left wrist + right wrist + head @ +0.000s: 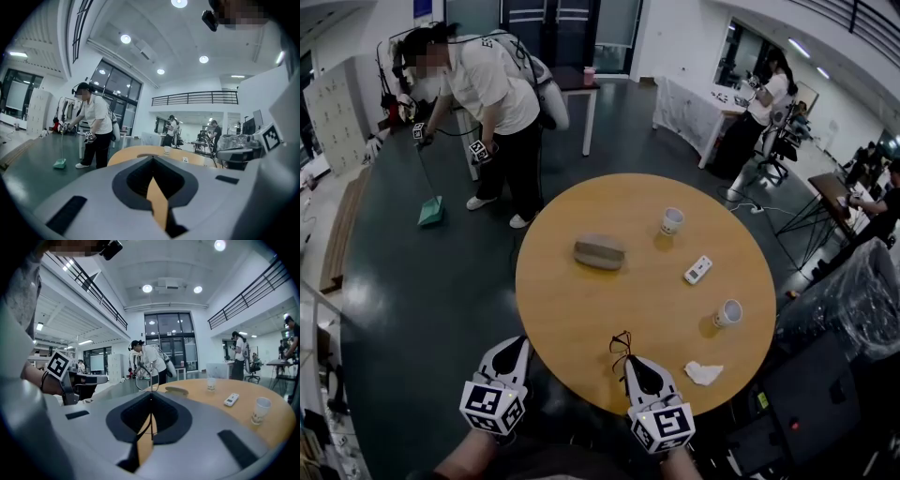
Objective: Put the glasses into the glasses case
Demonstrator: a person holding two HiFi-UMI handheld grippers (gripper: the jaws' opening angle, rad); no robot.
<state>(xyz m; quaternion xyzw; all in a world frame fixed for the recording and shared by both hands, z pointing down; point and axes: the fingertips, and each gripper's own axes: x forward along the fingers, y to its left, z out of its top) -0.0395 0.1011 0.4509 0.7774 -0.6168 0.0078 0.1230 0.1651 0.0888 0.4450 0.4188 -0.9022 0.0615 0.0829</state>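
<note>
Round wooden bench (581,319).
Left tool (516,347): at the bench's near edge, jaws closed together, holding nothing.
Right tool (630,361): over the bench's near edge, jaws closed on thin wire-framed glasses (622,341).
Glasses case (599,252): closed, near the bench's centre.
Far cup (672,221), near cup (728,313), remote (697,270), crumpled tissue (703,373): on the bench's right half.

No legible text, brand or number on any surface, square black-and-white coded markers on the left gripper (517,344) and right gripper (630,362), pattern only, faint print on a paper cup (260,409) illegible, remote (697,270) key markings too small to read.
</note>
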